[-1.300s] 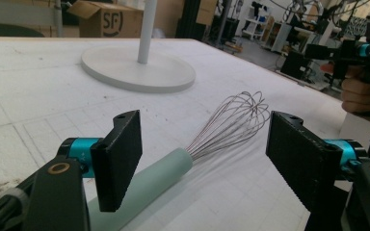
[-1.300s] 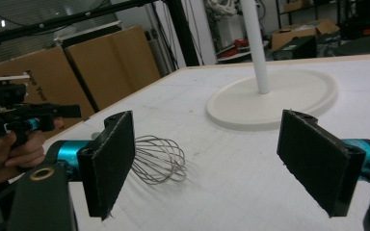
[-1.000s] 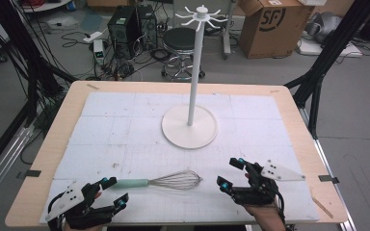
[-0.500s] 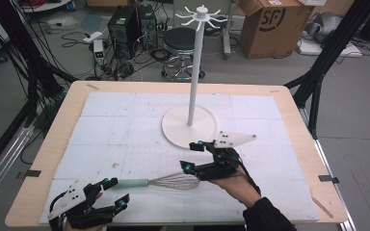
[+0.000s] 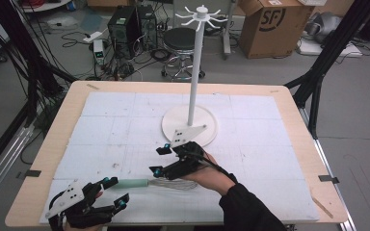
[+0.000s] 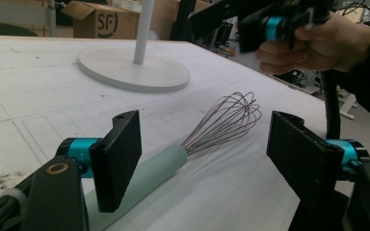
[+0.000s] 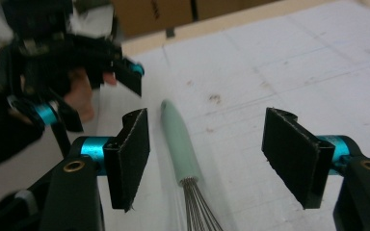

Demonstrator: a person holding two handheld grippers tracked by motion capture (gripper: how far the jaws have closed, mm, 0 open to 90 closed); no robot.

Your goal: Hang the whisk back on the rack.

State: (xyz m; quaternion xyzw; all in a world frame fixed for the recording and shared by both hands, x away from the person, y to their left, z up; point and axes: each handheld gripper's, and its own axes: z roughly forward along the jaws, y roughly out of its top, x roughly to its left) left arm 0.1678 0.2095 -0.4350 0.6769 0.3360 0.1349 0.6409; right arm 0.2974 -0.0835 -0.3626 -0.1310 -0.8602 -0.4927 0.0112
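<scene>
While whisk lies flat on table, right tool hovers above wires, released; left tool released beside handle.

A brown cardboard box on the floor beyond the bench bears the black letters "SF" on its side in the high view; the same "SF" mark shows on it in the left gripper view.
</scene>
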